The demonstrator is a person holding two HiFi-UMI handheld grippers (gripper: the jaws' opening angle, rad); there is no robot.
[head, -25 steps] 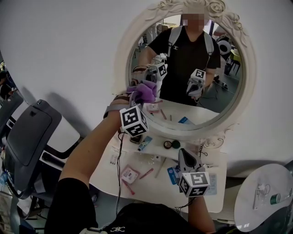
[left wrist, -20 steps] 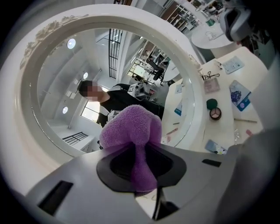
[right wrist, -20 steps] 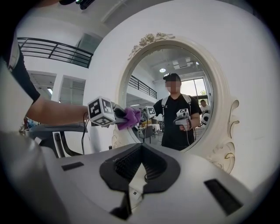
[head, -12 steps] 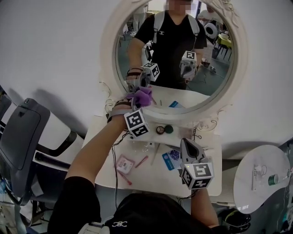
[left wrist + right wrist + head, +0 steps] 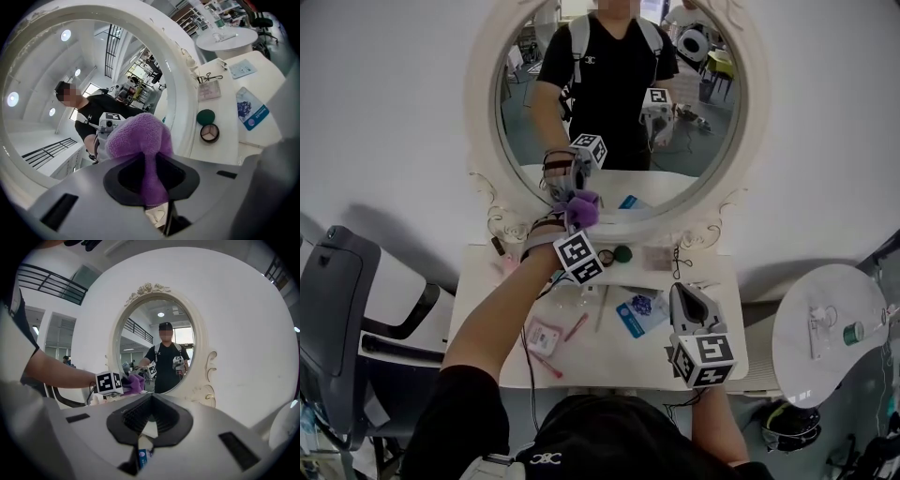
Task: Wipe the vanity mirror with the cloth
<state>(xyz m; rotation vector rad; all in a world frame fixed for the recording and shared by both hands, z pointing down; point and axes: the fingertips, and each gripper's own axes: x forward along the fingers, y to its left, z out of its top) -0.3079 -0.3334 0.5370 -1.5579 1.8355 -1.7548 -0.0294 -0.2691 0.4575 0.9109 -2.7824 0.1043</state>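
Two fingers (image 5: pixel 123 177) of the left gripper (image 5: pixel 152 186) clamp the purple cloth (image 5: pixel 138 138), its bunched end protruding ahead against the vanity mirror's (image 5: pixel 619 94) lower-left glass; the right gripper (image 5: pixel 686 298), lower right over the tabletop (image 5: pixel 609 354), is closed on nothing

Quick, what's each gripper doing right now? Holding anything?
Left gripper: closed on the purple cloth.
Right gripper: closed, holding nothing.

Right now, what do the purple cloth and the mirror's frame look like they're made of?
Purple cloth: likely microfibre or terry, matte; its surface shows a fuzzy pile.
Mirror frame: cream-white, smooth, faintly glossy, with moulded scrolls; painted wood or resin, I cannot tell which.
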